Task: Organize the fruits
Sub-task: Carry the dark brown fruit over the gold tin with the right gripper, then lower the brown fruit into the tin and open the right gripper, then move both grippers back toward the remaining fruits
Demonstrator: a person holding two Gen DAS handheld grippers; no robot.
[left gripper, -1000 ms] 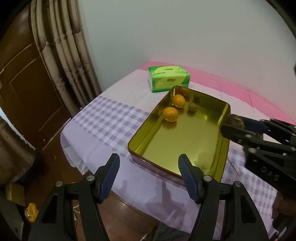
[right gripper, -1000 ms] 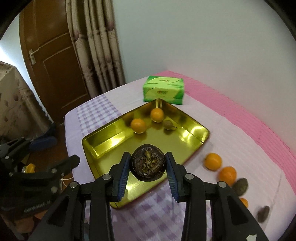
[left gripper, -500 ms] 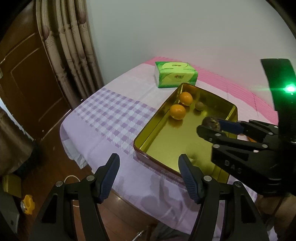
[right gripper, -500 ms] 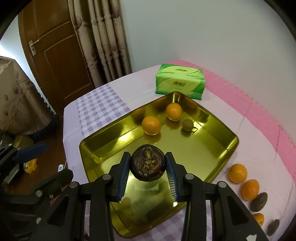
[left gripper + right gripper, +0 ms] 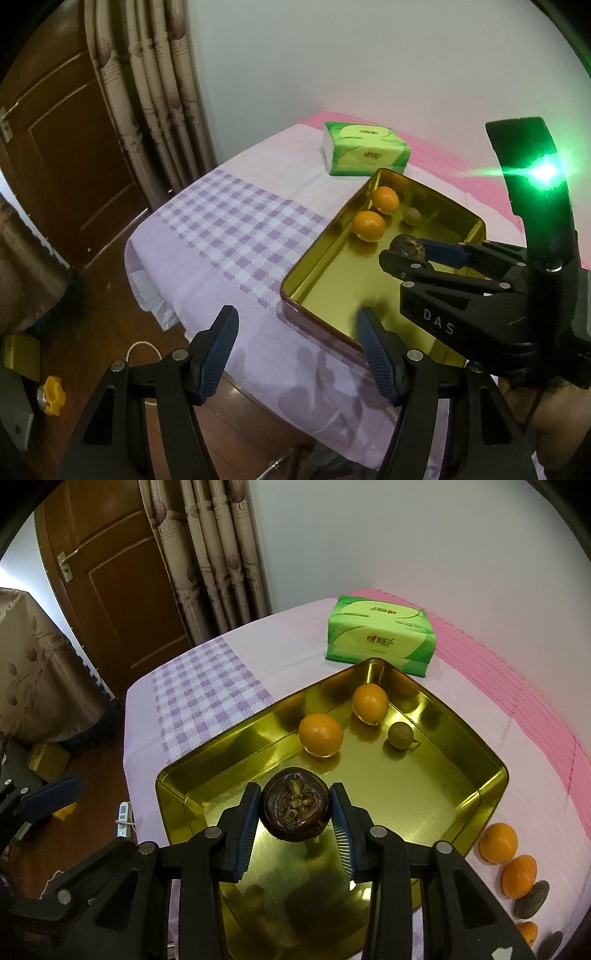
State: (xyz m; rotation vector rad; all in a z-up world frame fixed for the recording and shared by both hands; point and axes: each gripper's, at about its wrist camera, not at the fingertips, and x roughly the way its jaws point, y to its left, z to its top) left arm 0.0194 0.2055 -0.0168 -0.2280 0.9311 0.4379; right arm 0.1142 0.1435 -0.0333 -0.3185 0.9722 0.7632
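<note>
My right gripper is shut on a dark brown round fruit and holds it above the near half of the gold tray. Two oranges and a small brown-green fruit lie at the tray's far end. From the left wrist view the right gripper reaches in from the right over the tray, the dark fruit at its tip. My left gripper stands open and empty over the table's near edge, left of the tray.
A green tissue pack sits behind the tray. Right of the tray lie more oranges and dark fruits in a row. The table carries a pink and purple-checked cloth. A door and curtains stand at the left.
My right gripper carried the dark fruit forward and down over the tray, so the tray fills more of its view. The left gripper's view shifted a little left.
</note>
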